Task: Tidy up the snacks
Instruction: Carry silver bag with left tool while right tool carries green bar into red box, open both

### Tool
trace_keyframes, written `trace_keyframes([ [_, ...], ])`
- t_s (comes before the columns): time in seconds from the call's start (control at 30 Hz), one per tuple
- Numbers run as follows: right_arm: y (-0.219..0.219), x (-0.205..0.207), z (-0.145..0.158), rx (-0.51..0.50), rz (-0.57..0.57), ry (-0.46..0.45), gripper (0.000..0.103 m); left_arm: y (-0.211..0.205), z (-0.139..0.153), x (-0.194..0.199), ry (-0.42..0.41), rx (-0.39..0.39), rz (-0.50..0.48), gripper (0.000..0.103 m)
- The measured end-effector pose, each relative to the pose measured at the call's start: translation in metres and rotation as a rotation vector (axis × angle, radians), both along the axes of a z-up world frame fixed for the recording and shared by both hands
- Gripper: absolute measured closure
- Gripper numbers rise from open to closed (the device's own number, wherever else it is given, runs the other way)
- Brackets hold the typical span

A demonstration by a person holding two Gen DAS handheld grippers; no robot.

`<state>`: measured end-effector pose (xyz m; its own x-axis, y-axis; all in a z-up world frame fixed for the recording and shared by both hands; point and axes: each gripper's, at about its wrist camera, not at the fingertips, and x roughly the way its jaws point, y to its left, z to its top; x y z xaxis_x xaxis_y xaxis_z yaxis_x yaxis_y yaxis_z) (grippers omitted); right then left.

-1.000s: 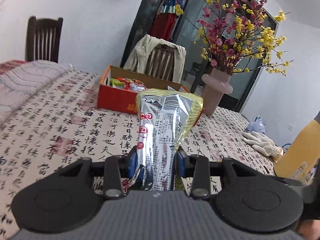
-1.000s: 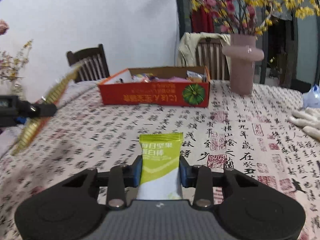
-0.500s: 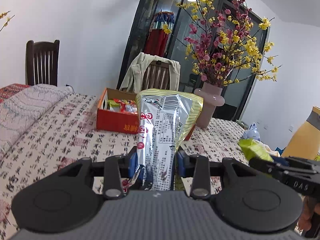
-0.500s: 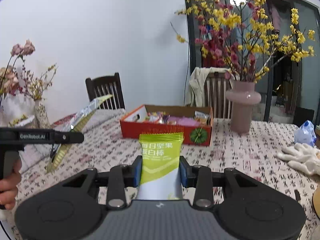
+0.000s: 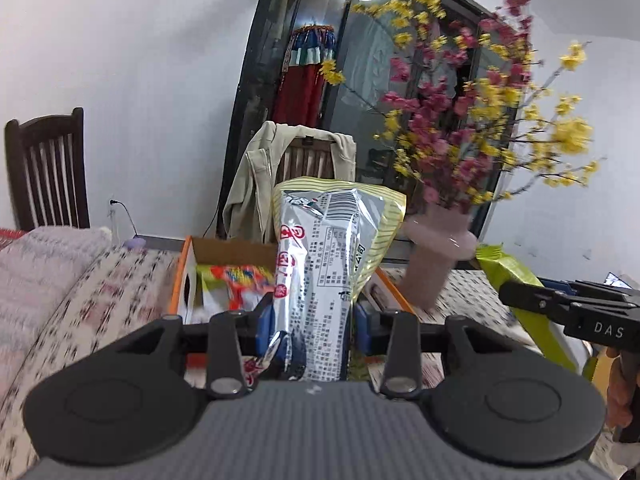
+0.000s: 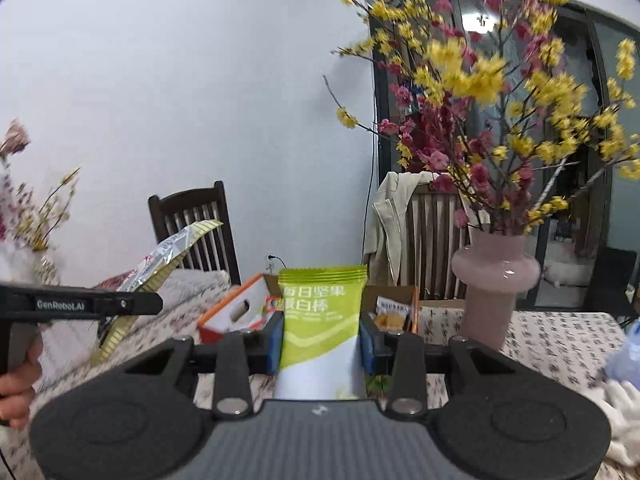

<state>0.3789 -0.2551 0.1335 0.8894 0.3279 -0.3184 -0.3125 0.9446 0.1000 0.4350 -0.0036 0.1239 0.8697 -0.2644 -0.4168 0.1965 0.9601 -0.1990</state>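
My left gripper (image 5: 314, 326) is shut on a silver and yellow snack bag (image 5: 324, 272) that stands upright between its blue pads. Just beyond it lies the open orange cardboard box (image 5: 182, 280) with colourful snack packets inside. My right gripper (image 6: 320, 338) is shut on a green and white snack bar packet (image 6: 320, 320), held upright in front of the same orange box (image 6: 232, 312). In the right wrist view the left gripper (image 6: 152, 303) shows at the left edge with its silver bag (image 6: 168, 254). In the left wrist view the right gripper (image 5: 508, 294) shows at the right with the green packet (image 5: 516, 276).
A pink vase (image 6: 494, 284) with yellow and red blossom branches stands right of the box. Two dark wooden chairs stand behind the table, one (image 5: 304, 160) draped with a beige jacket. White gloves (image 6: 620, 408) lie at the right on the patterned tablecloth (image 6: 560, 340).
Both grippers have risen and moved toward the orange box, each keeping its packet. The box now looms close in both views, and each gripper has come into the other's view.
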Motion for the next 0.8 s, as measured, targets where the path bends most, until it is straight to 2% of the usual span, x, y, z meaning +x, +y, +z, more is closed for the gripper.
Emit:
trace_keyframes([
  [0.1, 0.002, 0.053, -0.001, 0.024, 0.001, 0.027, 0.067, -0.004, -0.002, 0.05, 0.04, -0.013, 0.013, 0.063],
  [0.23, 0.014, 0.127, -0.013, -0.018, -0.018, 0.077, 0.066, -0.011, -0.015, 0.116, 0.119, -0.08, 0.003, 0.063],
  [0.3, 0.019, 0.161, -0.022, -0.033, -0.035, 0.106, 0.066, -0.016, -0.028, 0.148, 0.161, -0.107, -0.023, 0.063],
  [0.4, 0.018, 0.209, -0.04, 0.004, -0.06, 0.176, 0.066, -0.021, -0.054, 0.187, 0.242, -0.148, 0.004, 0.063],
  [0.5, 0.024, 0.25, -0.066, -0.06, -0.109, 0.219, 0.066, -0.025, -0.08, 0.215, 0.295, -0.179, 0.029, 0.063],
  [0.6, 0.02, 0.279, -0.091, -0.011, -0.124, 0.293, 0.067, -0.033, -0.102, 0.231, 0.339, -0.156, 0.055, 0.063],
  [0.67, 0.02, 0.291, -0.105, -0.011, -0.136, 0.319, 0.067, -0.041, -0.111, 0.236, 0.34, -0.126, 0.049, 0.059],
  [0.8, 0.022, 0.304, -0.124, -0.002, -0.138, 0.373, 0.065, -0.063, -0.117, 0.234, 0.299, -0.003, 0.065, 0.056],
])
